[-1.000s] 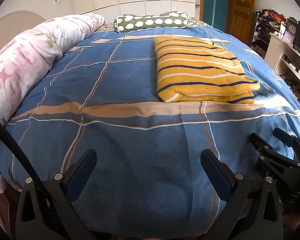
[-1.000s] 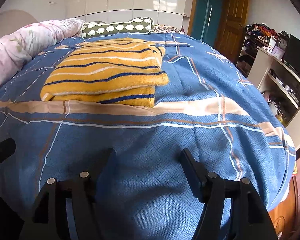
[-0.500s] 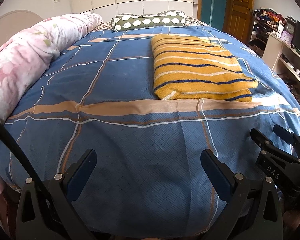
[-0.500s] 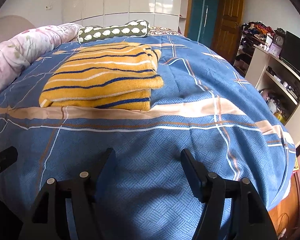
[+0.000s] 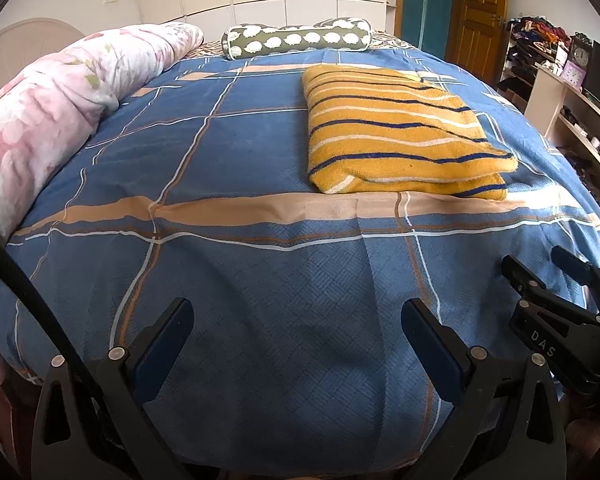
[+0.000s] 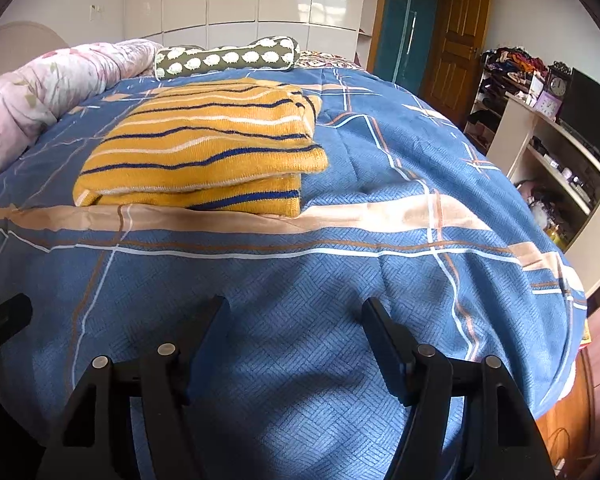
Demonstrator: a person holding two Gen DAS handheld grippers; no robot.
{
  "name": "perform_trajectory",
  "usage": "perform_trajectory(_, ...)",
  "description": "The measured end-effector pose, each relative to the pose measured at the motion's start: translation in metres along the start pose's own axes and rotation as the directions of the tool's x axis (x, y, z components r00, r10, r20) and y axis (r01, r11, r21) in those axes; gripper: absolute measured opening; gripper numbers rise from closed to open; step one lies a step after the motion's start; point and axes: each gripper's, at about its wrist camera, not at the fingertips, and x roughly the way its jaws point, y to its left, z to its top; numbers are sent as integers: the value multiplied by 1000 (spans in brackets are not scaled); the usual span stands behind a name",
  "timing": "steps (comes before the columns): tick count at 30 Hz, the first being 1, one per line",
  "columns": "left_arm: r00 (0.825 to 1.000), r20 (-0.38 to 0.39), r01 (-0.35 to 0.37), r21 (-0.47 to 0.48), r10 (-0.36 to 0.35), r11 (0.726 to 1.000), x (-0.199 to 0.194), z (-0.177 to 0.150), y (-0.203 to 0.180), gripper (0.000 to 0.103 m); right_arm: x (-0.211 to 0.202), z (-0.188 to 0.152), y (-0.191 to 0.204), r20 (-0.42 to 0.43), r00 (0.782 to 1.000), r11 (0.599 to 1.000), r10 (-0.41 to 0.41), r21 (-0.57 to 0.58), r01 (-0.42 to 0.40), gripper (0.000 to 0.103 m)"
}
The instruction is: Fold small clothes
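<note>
- On the bed, a blue quilt cover crossed by tan and white bands spreads across nearly the whole of both my wrist views and drops away at the near edge.
- Along the left side, a rolled pink floral duvet lies the length of the bed, reaching toward the far end.
- Toward the far half of the cover, the yellow striped sweater lies folded into a flat rectangle, its navy and white stripes running across, its near edge just beyond the tan band; it sits well apart from both grippers.
- At the head of the bed, a green bolster pillow with white spots lies crosswise, just beyond the sweater.
- To the right of the bed, a pale shelf unit carries a dark screen and a small clock.
- My left gripper hangs above the near edge of the cover, fingers spread wide with only fabric showing between them.
- My right gripper hangs likewise over the near edge, fingers apart and holding nothing; it also shows at the right of the left wrist view.
</note>
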Motion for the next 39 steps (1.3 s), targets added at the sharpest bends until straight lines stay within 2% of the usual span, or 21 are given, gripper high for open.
perform_trajectory(6, 1000, 3, 1, -9, -1, 1000, 0, 0, 3, 103, -2, 2, 6, 9, 996, 995, -89, -41, 89, 75)
perform_trajectory(13, 1000, -3, 0, -6, 0, 1000, 2, 0, 3, 103, -2, 2, 4, 1, 990, 989, -138, -51, 138, 78)
perform_trajectory(28, 1000, -8, -4, -2, 4, 1000, 4, -2, 2, 103, 0, 3, 1, -19, 985, 984, -169, -51, 168, 82)
perform_trajectory(39, 1000, -20, -12, -3, 12, 1000, 9, -2, 5, 103, -2, 2, 1, -15, 988, 987, -156, -39, 155, 82)
